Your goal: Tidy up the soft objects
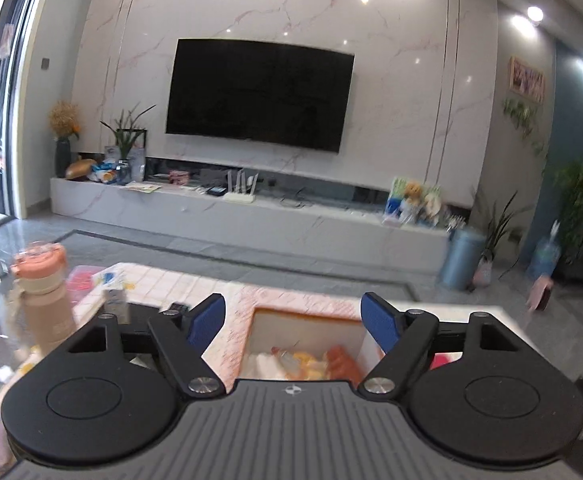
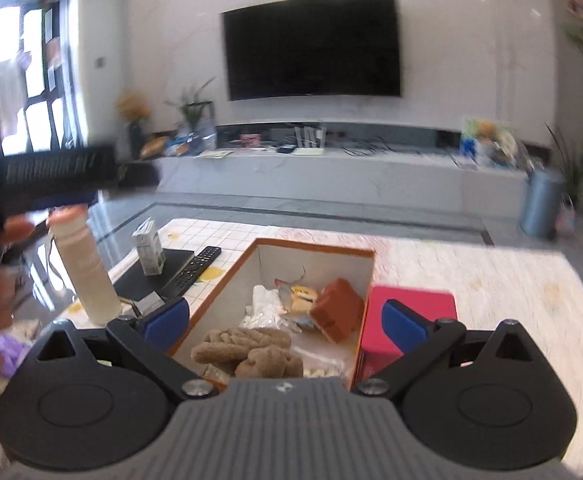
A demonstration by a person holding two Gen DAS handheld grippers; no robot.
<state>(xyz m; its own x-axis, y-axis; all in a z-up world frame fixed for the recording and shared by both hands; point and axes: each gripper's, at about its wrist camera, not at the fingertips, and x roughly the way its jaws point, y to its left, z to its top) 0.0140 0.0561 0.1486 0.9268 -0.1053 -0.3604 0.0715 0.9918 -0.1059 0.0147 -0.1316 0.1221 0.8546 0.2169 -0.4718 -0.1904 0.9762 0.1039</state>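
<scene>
Both the left gripper (image 1: pixel 293 316) and right gripper (image 2: pixel 285 320) are held wide, empty. The brown towel (image 2: pixel 247 352) in the box (image 2: pixel 315 249) is judged soft, light; best pinched at a raised fold.

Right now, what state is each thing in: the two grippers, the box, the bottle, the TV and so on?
Left gripper: open, holding nothing.
Right gripper: open, holding nothing.
Box: open on top, with a brown towel, an orange block and small packets inside.
Bottle: upright, cap on.
Carton: upright.
Remote: lying flat.
Pink box: beside the box; contact unclear.
TV: screen dark.
</scene>
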